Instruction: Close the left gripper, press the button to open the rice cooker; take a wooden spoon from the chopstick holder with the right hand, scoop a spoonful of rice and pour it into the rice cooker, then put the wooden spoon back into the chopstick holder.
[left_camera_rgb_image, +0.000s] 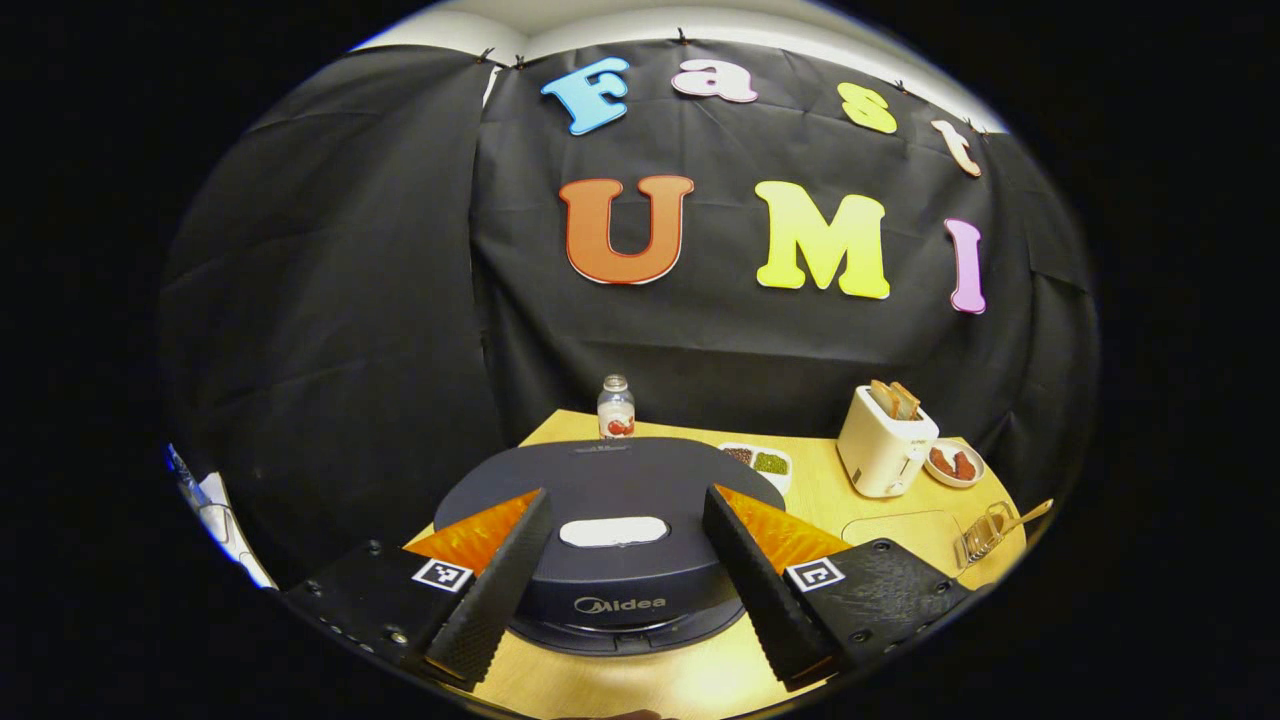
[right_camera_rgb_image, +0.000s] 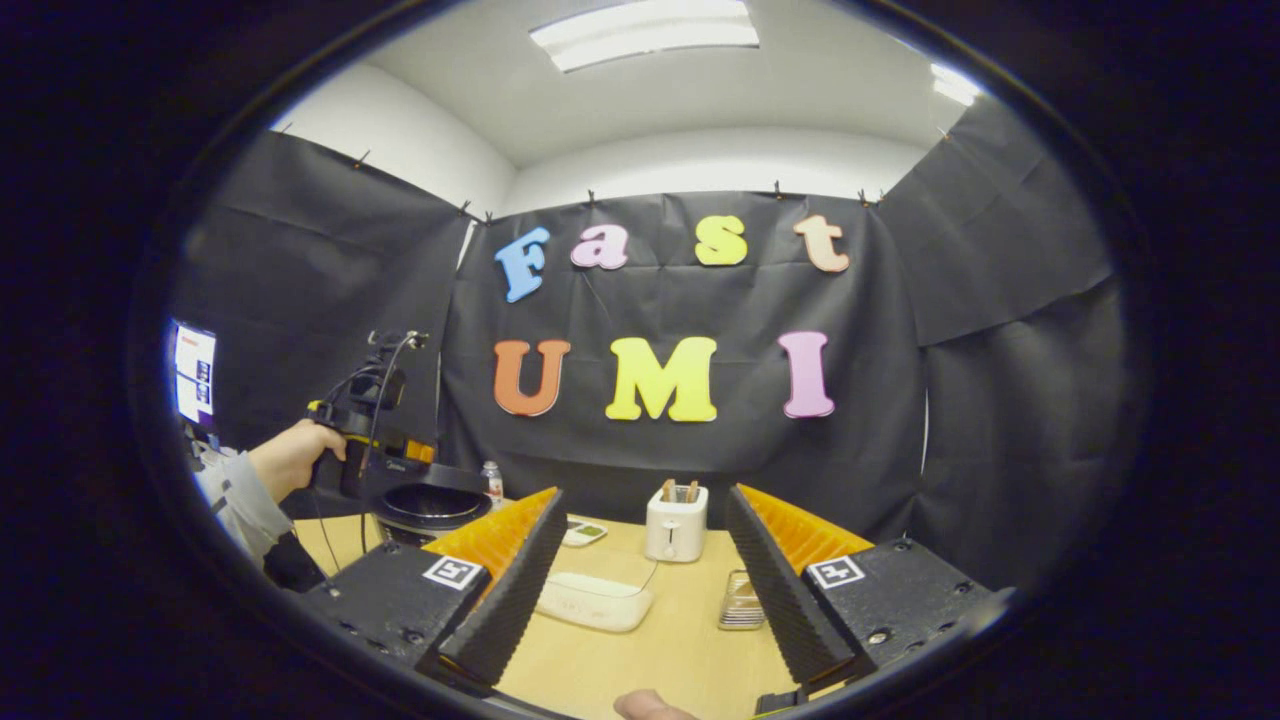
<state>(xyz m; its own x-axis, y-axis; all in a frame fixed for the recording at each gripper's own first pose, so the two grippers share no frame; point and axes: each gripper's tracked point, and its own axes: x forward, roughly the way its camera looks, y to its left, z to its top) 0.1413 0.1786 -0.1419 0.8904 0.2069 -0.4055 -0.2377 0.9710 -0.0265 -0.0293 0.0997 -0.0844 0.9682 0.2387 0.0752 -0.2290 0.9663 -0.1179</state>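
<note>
Left gripper view: left gripper (left_camera_rgb_image: 625, 560), jaws spread wide, hovers over the dark round rice cooker (left_camera_rgb_image: 610, 500), lid down. Its pale oval button (left_camera_rgb_image: 613, 531) lies dead ahead, centred between the jaws, long axis crosswise. Judgement: jaws must press together before pushing down. Wire chopstick holder (left_camera_rgb_image: 983, 535) with wooden spoon (left_camera_rgb_image: 1025, 517) sits far right on the bench (left_camera_rgb_image: 700, 680). Right gripper view: right gripper (right_camera_rgb_image: 640, 590), jaws spread, holding nothing; holder (right_camera_rgb_image: 741, 600) just beside the right jaw, the nearer hand.
</note>
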